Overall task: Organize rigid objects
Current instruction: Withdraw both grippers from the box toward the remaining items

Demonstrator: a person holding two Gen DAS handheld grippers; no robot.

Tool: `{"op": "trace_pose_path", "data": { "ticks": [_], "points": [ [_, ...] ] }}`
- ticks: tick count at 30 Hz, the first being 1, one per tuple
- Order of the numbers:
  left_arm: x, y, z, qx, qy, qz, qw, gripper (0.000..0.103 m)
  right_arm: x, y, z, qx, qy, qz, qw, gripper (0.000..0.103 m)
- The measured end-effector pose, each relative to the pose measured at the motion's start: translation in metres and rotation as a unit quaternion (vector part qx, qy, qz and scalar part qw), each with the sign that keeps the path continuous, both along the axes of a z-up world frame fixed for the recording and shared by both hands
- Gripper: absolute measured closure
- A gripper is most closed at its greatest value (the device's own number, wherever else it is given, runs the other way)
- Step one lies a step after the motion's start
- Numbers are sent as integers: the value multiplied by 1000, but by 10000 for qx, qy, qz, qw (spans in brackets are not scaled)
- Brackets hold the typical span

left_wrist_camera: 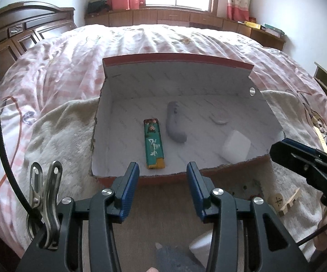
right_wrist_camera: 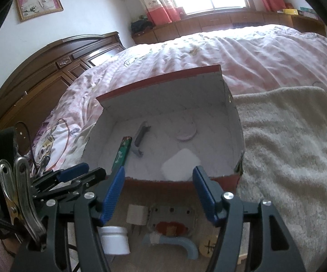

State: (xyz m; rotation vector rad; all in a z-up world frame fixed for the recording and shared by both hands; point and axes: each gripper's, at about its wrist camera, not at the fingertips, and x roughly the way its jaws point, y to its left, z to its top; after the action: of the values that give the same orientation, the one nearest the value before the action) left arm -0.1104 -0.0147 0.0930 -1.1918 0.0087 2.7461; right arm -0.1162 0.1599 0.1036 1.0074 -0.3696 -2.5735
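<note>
A cardboard box (left_wrist_camera: 177,62), red outside and white inside, lies open on the bed. In it are a green lighter (left_wrist_camera: 154,144), a grey tool (left_wrist_camera: 174,124), a white block (left_wrist_camera: 236,147) and a flat round lid (left_wrist_camera: 219,120). My left gripper (left_wrist_camera: 163,173) hovers open at the box's near edge, with nothing between its blue pads. My right gripper (right_wrist_camera: 161,182) is open and empty too, just before the box (right_wrist_camera: 163,95). Below it lie a white jar (right_wrist_camera: 114,240), a white cube (right_wrist_camera: 137,214), a clear plastic piece (right_wrist_camera: 172,222), a blue-grey curved part (right_wrist_camera: 174,243) and a wooden disc (right_wrist_camera: 208,247).
The box sits on a cream fleece blanket (right_wrist_camera: 288,147) over a pink checked quilt (left_wrist_camera: 140,40). A dark wooden headboard (right_wrist_camera: 50,74) stands at the left. A wooden disc (left_wrist_camera: 278,200) and a small slotted wooden piece (left_wrist_camera: 291,200) lie right of the left gripper.
</note>
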Motion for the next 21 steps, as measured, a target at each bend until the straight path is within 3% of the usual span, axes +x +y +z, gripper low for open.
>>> {"op": "trace_pose_path", "data": {
  "ticks": [21],
  "points": [
    [45,-2,-14,91,-208,-34,9997,59,42,9,-22,-138,-294,-51,9995,37]
  ]
}}
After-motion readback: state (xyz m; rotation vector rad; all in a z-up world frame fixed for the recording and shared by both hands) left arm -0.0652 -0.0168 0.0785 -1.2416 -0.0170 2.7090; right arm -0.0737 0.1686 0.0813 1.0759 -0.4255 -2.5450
